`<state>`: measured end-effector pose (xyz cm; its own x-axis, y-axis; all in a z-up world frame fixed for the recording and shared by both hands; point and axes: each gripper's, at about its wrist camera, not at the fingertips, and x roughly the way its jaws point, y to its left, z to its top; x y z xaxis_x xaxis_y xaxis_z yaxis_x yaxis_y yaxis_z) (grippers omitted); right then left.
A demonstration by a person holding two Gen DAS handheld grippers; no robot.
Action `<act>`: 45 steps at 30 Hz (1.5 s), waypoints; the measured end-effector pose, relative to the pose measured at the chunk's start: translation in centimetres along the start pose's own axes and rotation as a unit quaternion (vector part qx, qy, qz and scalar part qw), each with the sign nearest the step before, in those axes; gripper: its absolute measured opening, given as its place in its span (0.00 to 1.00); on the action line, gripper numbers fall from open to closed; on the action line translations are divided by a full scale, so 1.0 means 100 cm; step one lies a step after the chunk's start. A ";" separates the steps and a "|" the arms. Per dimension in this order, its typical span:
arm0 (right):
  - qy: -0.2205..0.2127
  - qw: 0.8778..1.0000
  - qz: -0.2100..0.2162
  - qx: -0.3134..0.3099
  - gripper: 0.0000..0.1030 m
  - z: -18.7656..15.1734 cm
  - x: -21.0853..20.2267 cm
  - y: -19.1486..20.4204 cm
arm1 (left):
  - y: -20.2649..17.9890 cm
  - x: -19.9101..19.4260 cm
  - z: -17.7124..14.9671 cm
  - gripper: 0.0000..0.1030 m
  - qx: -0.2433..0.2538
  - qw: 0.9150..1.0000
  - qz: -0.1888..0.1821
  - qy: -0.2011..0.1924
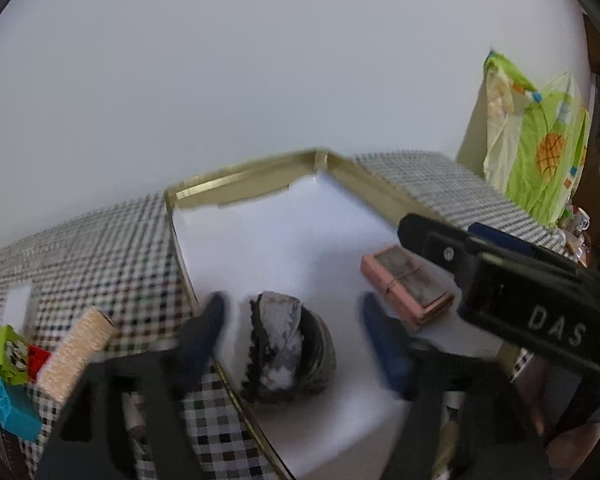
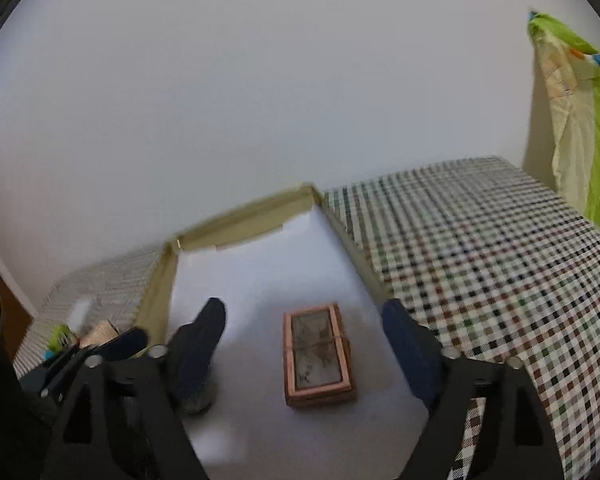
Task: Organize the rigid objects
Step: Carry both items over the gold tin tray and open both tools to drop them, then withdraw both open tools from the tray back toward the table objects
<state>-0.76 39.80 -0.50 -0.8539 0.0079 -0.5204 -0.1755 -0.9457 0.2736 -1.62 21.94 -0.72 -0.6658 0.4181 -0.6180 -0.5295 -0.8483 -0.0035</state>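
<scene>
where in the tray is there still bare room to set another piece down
Most of the tray floor is bare: the far part between the gold back rim and both items, and the strip between the dark shell-like object and the pink box. Crowded spots: the near right by the box, and outside the left rim, with the blocks and the beige roll.

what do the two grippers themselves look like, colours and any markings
Both are black angular frames with cut-out slots. The left gripper has dark blue finger pads. The right gripper has the same pads and round silver bolts on its frame; seen from the left camera, its body carries white letters "DAS".
</scene>
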 end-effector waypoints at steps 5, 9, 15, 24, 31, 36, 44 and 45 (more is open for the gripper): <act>-0.065 0.998 0.003 0.022 0.83 0.007 -0.020 -0.006 | 0.002 -0.029 0.002 0.99 0.007 0.997 0.034 -0.072; -0.091 0.995 -0.007 0.031 0.83 0.008 -0.030 -0.010 | 0.016 -0.028 -0.003 0.99 0.007 0.994 0.071 -0.078; -0.120 0.992 -0.040 0.014 0.83 0.005 -0.040 -0.001 | 0.046 -0.030 -0.008 0.99 -0.025 0.992 0.100 -0.080; -0.189 0.975 -0.110 -0.038 0.83 -0.013 -0.061 0.026 | 0.074 -0.036 -0.019 0.99 -0.037 0.985 0.142 -0.093; -0.186 0.976 -0.104 -0.042 0.83 -0.026 -0.064 0.044 | 0.092 -0.045 -0.028 0.99 -0.050 0.982 0.151 -0.103; -0.182 0.975 -0.109 -0.073 0.83 -0.038 -0.068 0.065 | 0.102 -0.048 -0.032 0.99 -0.056 0.982 0.152 -0.101; -0.180 0.976 -0.102 -0.069 0.83 -0.050 -0.074 0.082 | 0.109 -0.051 -0.036 0.99 -0.058 0.982 0.149 -0.097; -0.178 0.976 -0.101 -0.070 0.83 -0.051 -0.074 0.085 | 0.111 -0.052 -0.037 0.99 -0.059 0.982 0.148 -0.097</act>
<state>6.56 30.03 1.50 -0.9293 0.2878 -0.2316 -0.3106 -0.9481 0.0684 -2.12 9.13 -0.44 -0.8754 0.1918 -0.4437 -0.2407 -0.9690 0.0560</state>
